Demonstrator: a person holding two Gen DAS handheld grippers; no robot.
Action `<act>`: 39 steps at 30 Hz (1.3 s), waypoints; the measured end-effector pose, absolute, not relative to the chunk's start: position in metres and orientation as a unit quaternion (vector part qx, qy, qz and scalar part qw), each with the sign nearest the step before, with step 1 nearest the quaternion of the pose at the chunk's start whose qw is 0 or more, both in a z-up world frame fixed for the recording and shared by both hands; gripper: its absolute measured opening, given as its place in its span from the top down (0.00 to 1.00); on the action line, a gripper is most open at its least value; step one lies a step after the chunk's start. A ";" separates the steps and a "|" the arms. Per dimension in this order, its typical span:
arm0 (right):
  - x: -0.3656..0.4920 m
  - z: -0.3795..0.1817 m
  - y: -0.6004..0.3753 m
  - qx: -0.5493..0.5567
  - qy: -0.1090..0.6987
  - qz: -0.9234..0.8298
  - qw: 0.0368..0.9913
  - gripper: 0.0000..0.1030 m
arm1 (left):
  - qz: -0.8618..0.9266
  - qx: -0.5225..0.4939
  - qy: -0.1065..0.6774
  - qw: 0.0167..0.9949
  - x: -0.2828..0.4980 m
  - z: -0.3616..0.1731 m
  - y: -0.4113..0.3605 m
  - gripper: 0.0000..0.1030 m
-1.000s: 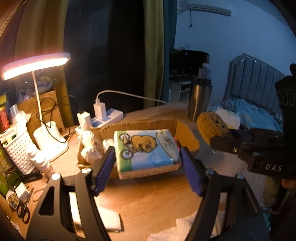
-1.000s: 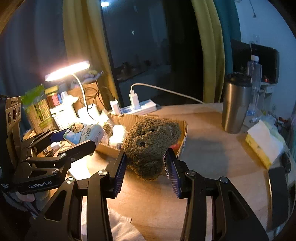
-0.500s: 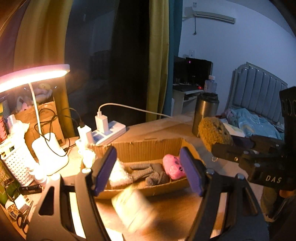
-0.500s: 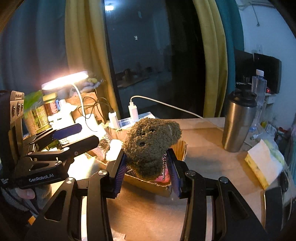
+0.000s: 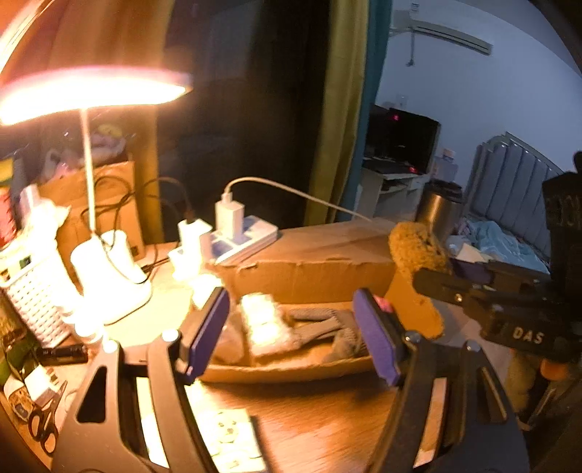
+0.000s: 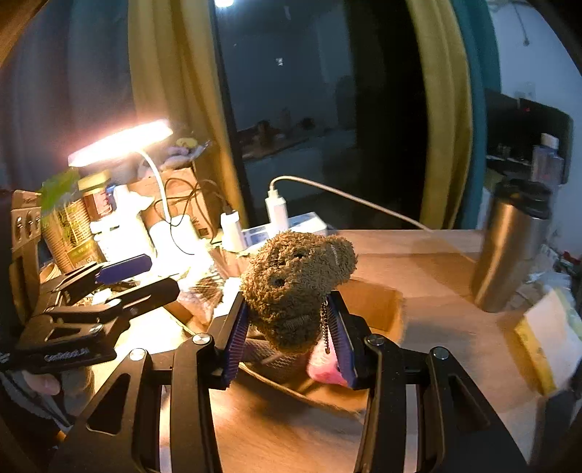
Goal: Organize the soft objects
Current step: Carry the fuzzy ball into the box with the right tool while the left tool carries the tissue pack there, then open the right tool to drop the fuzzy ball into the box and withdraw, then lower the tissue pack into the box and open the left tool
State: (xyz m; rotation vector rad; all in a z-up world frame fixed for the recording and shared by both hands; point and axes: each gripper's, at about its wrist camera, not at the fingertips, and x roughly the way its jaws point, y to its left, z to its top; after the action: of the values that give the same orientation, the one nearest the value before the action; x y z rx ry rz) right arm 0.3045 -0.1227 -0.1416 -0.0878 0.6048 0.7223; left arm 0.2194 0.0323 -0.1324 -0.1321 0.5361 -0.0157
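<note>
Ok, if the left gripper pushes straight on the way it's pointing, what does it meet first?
Probably the near wall of the cardboard box, then the grey knitted items inside. The left gripper is open and empty; depth is uncertain.

One plush bear (image 6: 296, 287), one cardboard box (image 5: 309, 269), two chargers (image 5: 229, 216).

a home bedroom at night: a padded headboard (image 5: 509, 178) with rumpled bedding (image 5: 498, 236) far right, curtains (image 5: 338, 109) on a dark window, an air conditioner (image 5: 440, 32) high on the wall, a lit lamp (image 5: 87, 91) on a cluttered wooden bench (image 5: 320, 411).
</note>
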 end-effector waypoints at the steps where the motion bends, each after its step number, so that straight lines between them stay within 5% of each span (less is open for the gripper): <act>1: 0.307 -0.143 -0.118 -0.042 0.294 0.351 0.888 0.55 | -0.004 -0.069 0.266 0.961 0.218 -0.134 0.037 0.30; 5: 0.320 -0.152 -0.096 -0.052 0.307 0.340 0.887 0.39 | 0.014 -0.077 0.277 0.958 0.212 -0.144 0.056 0.30; 39: 0.253 -0.176 -0.091 -0.064 0.337 0.332 0.879 0.39 | 0.041 -0.101 0.338 0.935 0.154 -0.210 0.098 0.21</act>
State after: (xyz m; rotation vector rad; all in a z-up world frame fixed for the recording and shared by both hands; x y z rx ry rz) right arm 0.2527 -0.0913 -0.1764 -0.1337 0.7033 0.6927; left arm 0.1543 0.0982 -0.2102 -0.2061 0.6913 0.0833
